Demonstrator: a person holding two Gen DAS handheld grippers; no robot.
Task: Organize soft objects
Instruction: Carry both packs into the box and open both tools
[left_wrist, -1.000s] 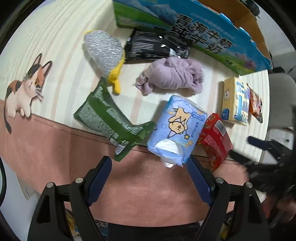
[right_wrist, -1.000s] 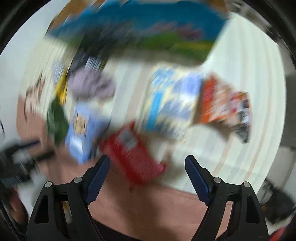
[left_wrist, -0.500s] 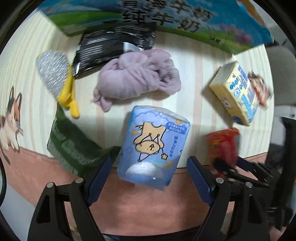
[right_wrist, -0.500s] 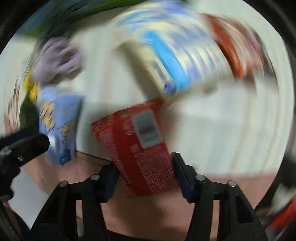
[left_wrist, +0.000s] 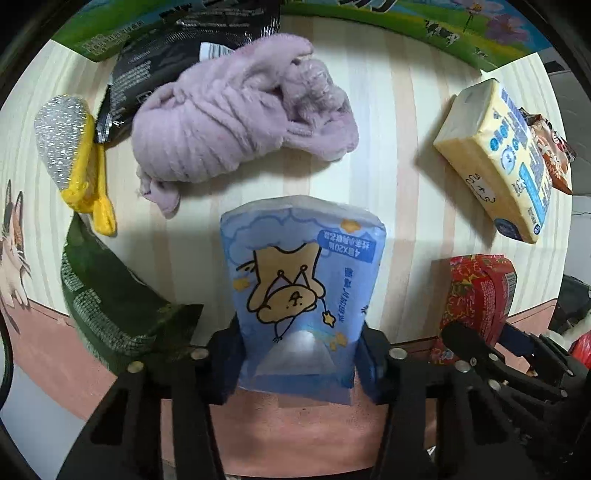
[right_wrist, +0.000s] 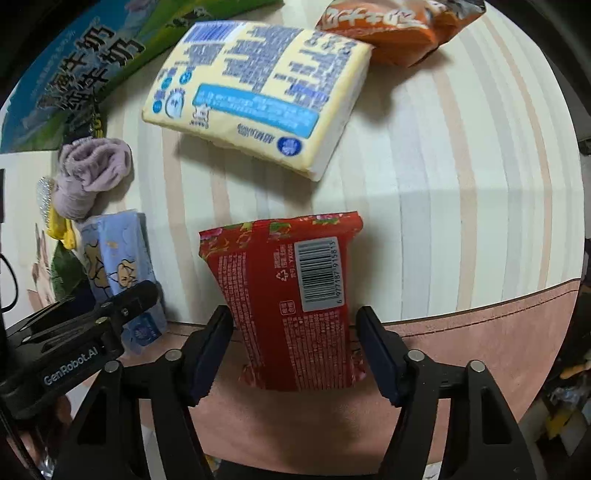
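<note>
My left gripper (left_wrist: 300, 354) is shut on a blue tissue pack with a bear print (left_wrist: 301, 291); its fingers press both sides of the pack's near end. My right gripper (right_wrist: 294, 345) is shut on a red tissue pack with a barcode (right_wrist: 291, 295), which also shows in the left wrist view (left_wrist: 476, 295). The blue pack shows at the left of the right wrist view (right_wrist: 118, 273). A crumpled lilac cloth (left_wrist: 236, 110) lies behind the blue pack. A yellow tissue pack (right_wrist: 258, 92) lies behind the red one.
A green pouch (left_wrist: 110, 302), a silver and yellow scrubber (left_wrist: 74, 147) and a black pouch (left_wrist: 170, 62) lie at the left. An orange snack bag (right_wrist: 395, 29) lies at the back right. A blue and green milk carton box (right_wrist: 74, 66) stands along the back. The table's pink front band (right_wrist: 480, 332) runs below.
Both grippers moved forward and closed: the left around the blue pack, the right around the red pack. Both were open a second ago.
</note>
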